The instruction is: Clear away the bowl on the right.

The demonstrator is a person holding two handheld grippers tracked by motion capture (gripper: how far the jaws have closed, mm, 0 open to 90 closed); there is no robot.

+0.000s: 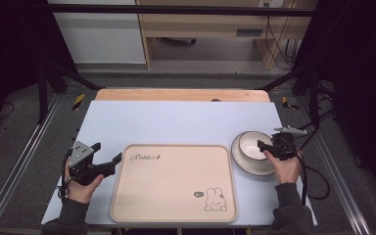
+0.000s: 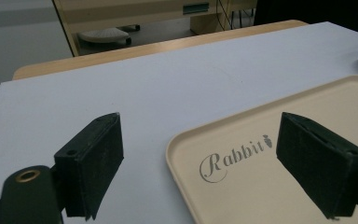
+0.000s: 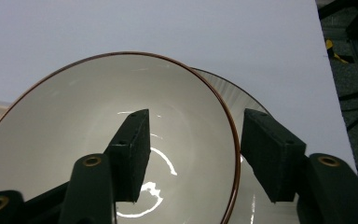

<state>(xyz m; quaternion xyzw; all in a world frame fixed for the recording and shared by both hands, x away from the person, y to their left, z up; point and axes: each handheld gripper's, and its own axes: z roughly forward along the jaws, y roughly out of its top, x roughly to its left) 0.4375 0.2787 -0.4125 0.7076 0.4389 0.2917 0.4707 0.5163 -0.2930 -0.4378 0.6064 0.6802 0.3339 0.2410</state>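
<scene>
A white bowl (image 1: 250,144) with a brown rim stands on a white plate (image 1: 247,165) at the right of the table. My right gripper (image 1: 263,148) is open and straddles the bowl's near right rim. In the right gripper view, one jaw hangs inside the bowl (image 3: 74,107) and the other outside it, over the plate (image 3: 235,95); the right gripper (image 3: 198,114) is not clamped on the rim. A beige tray (image 1: 174,183) with a rabbit drawing lies in the middle. My left gripper (image 1: 107,152) is open at the tray's left edge (image 2: 261,121), holding nothing.
The table (image 1: 176,122) has a pale blue top with a wooden strip along the far edge. Black frame posts stand at both sides. Wooden furniture and cables sit on the floor beyond the table.
</scene>
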